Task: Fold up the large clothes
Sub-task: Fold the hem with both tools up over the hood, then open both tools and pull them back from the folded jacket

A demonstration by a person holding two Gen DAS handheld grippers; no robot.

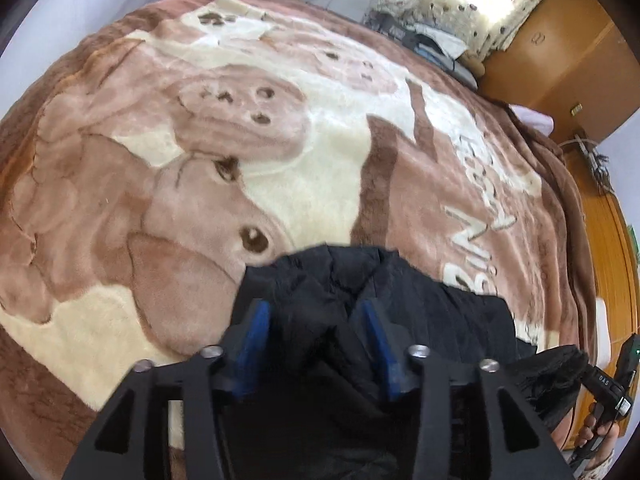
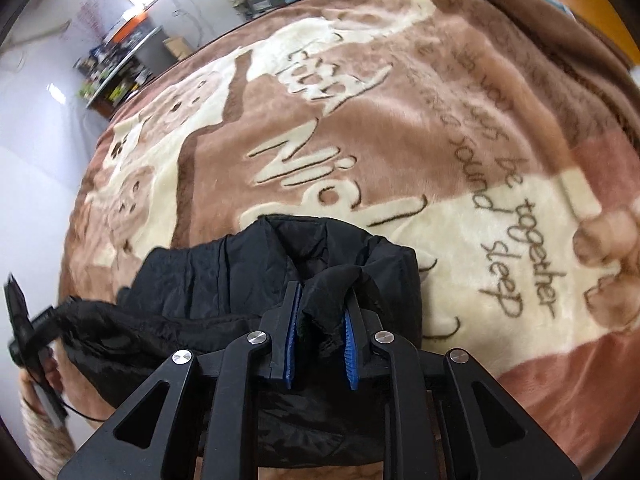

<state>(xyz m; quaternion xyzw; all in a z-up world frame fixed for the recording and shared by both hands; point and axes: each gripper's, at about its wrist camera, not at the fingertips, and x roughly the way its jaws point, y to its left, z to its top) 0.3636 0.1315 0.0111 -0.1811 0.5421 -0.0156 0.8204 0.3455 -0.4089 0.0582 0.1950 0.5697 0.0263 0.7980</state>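
Black jacket [image 2: 240, 288], a padded and slippery-looking garment, lies crumpled on the bed, near the edge of the bed closest to the person, on top of a brown and cream plush blanket [image 1: 320, 168] with a bear picture and lettering.

Left tongs [image 1: 316, 336] stand apart: the 2 blue pads [image 1: 256, 332] do not press on the cloth, although a bunch of the jacket rises between them. So this side looks released. Right tongs [image 2: 320, 332] are much narrower, and a thin fold of the jacket sits between their 2 blue pads [image 2: 350, 340]; I judge they are clenched on this fold, but not tightly, because a small gap shows beside the cloth on the left.

What can go wrong from here:

1. The right side holds only a thin flap, maybe lining. If the person lifts now, the smooth fabric can slide out and the jacket drops in a heap.
2. With the left side free and the right side holding, any pull drags the garment to 1 side and twists it, so the fold becomes crooked.
3. The jacket is close to the near edge of the bed; a careless pull can bring part of it over this edge.
4. The plush blanket can wrinkle under the jacket when it is dragged.
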